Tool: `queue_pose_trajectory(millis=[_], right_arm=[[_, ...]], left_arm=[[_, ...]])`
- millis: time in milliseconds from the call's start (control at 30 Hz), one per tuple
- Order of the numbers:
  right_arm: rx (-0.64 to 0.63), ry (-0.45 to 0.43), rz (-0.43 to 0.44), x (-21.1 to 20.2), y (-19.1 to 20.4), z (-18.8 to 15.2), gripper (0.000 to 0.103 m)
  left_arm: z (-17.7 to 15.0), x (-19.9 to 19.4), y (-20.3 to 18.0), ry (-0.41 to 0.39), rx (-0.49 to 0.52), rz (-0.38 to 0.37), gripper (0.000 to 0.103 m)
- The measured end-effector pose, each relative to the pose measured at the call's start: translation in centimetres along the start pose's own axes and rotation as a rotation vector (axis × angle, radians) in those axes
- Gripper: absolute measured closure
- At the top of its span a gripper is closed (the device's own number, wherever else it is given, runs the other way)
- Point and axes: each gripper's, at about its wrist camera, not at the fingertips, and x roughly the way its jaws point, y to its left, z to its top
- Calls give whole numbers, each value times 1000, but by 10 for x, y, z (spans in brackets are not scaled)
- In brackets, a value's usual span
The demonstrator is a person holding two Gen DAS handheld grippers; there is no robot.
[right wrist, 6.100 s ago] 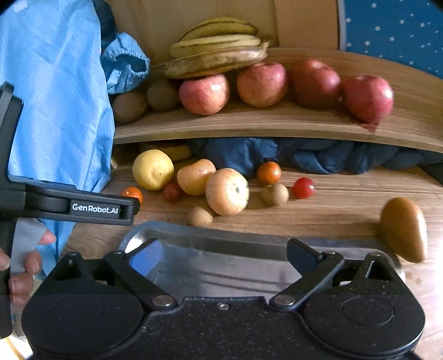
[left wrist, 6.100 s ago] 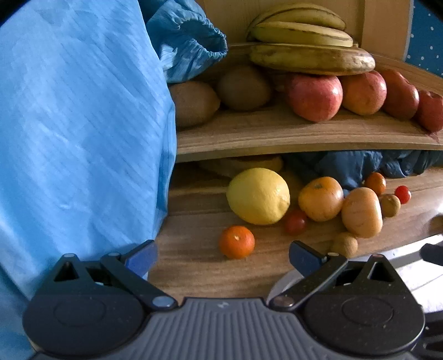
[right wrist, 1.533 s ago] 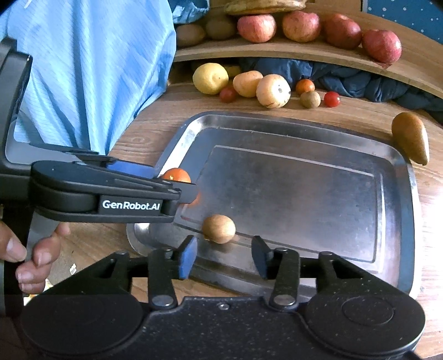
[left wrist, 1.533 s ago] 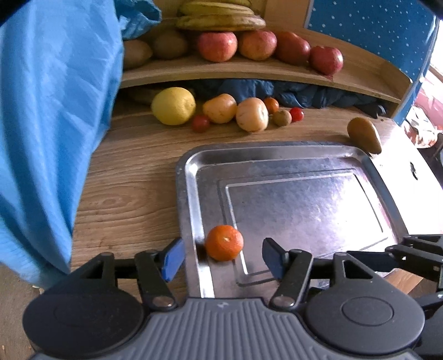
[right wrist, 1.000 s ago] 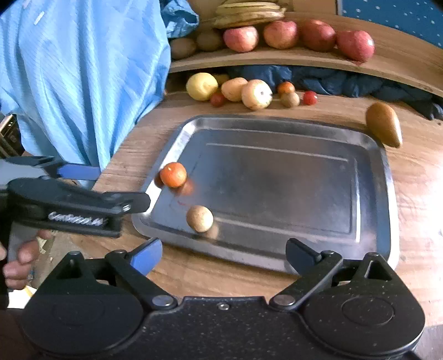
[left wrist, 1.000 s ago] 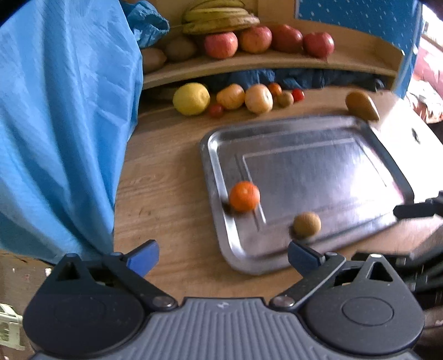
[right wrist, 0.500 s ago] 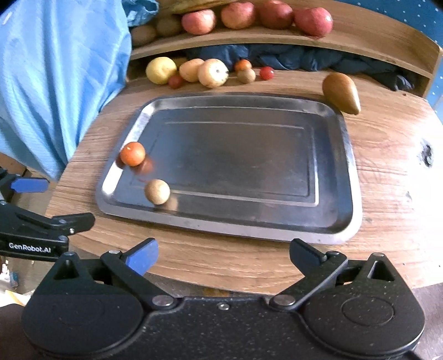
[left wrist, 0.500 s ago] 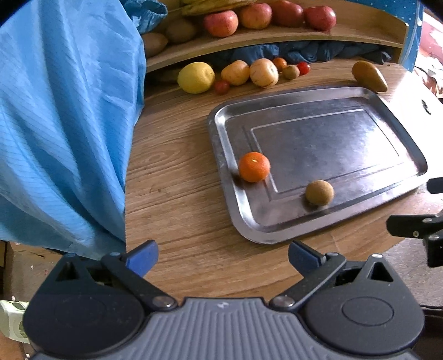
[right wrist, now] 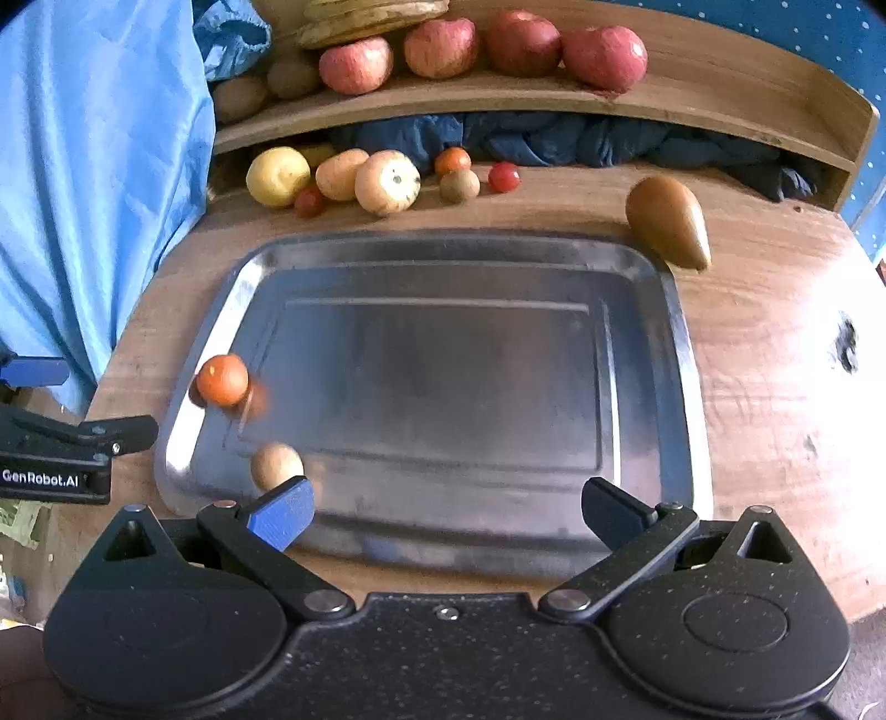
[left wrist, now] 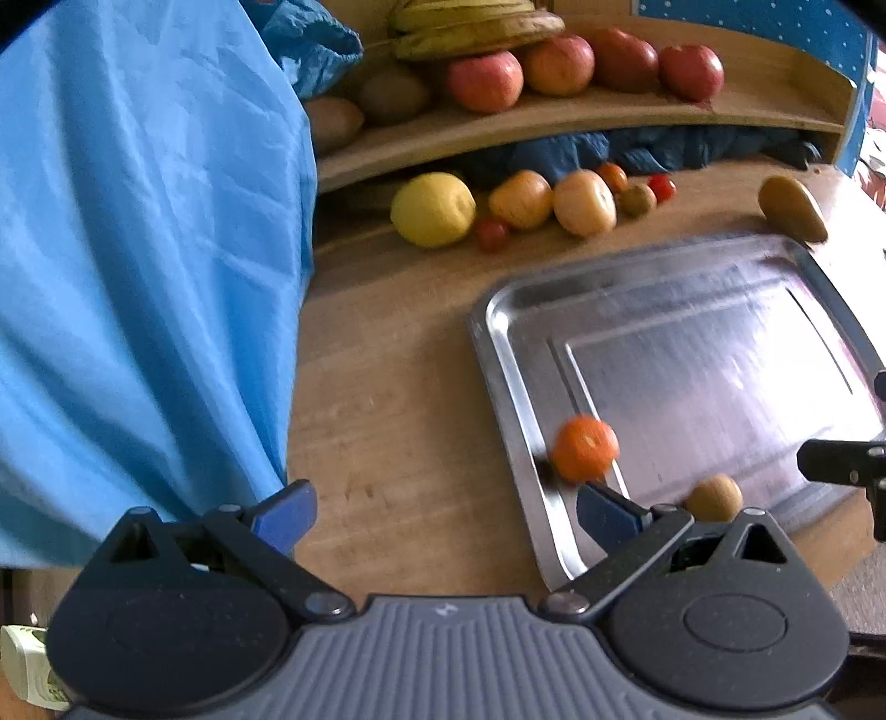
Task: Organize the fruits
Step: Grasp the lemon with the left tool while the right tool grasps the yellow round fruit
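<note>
A tangerine (left wrist: 585, 448) (right wrist: 222, 380) lies at the near left corner of the metal tray (left wrist: 720, 310) (right wrist: 443, 360). A small round brown fruit (left wrist: 714, 497) (right wrist: 276, 465) rests on the tray beside it. My left gripper (left wrist: 443, 512) hovers open over bare tabletop left of the tray, holding nothing. My right gripper (right wrist: 446, 512) is wide open above the tray's near rim, also holding nothing. Further back lie a lemon (left wrist: 433, 209) (right wrist: 277, 176), two pale orange fruits (right wrist: 385, 181), small tomatoes (right wrist: 503, 177) and a brown pear (left wrist: 792, 209) (right wrist: 667, 221).
A curved wooden shelf (right wrist: 692, 105) at the back carries apples (right wrist: 443, 47), bananas and kiwis. Dark blue cloth (right wrist: 554, 138) is stuffed beneath it. A light blue garment (left wrist: 138, 249) hangs along the table's left edge. The table edge runs just in front of the tray.
The tangerine and the brown fruit came from the back row onto the tray. Both grippers opened, let go and pulled back. The left one has since shifted left of the tray.
</note>
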Motion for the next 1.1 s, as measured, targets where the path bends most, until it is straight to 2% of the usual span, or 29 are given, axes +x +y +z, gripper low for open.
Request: queue_pose_trajectory(millis=[233, 367, 800, 1100], right_arm=[[-3, -9, -10, 11, 8, 22, 1], [-2, -18, -18, 15, 12, 31, 1], [-67, -122, -37, 29, 31, 73, 1], [-124, -241, -150, 46, 47, 106, 1]], left_arm=[[24, 15, 13, -12, -11, -8, 1], [36, 20, 20, -52, -36, -13, 1], [93, 54, 37, -130, -99, -18, 1], [126, 79, 34, -146, -127, -41, 1]])
